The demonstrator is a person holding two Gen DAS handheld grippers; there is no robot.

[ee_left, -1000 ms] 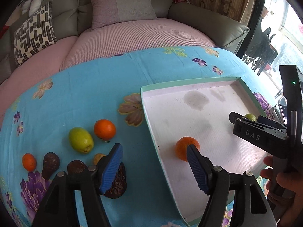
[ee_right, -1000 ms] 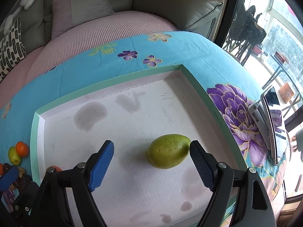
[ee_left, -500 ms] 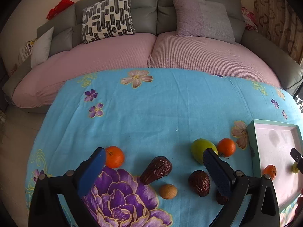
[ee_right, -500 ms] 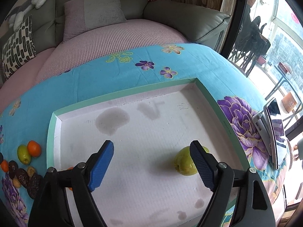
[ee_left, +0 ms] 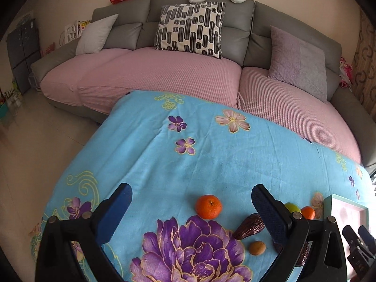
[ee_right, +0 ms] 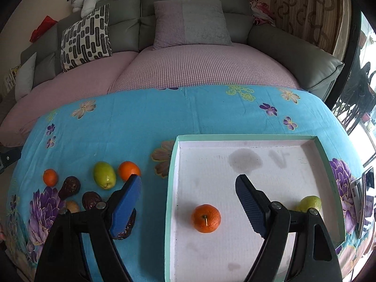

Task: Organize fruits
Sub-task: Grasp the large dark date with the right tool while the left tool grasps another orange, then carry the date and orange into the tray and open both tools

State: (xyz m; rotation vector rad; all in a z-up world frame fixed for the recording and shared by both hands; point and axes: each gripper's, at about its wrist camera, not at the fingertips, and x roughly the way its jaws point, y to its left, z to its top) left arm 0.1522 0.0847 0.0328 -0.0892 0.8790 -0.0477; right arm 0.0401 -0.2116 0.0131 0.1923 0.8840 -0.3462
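Both claws are held wide open & empty: left claw is framed round a loose tangerine, right claw is hung over the tray, prob. for sorting.

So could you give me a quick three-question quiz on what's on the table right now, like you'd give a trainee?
1. True or false: both the left gripper and the right gripper are open and hold nothing.
2. How many fruits lie inside the tray?
3. The green fruit on the blue cloth sits next to: A) an orange B) the laptop C) a cushion.

Key: 1 true. 2 two: an orange and a green fruit. 3 A, the orange.
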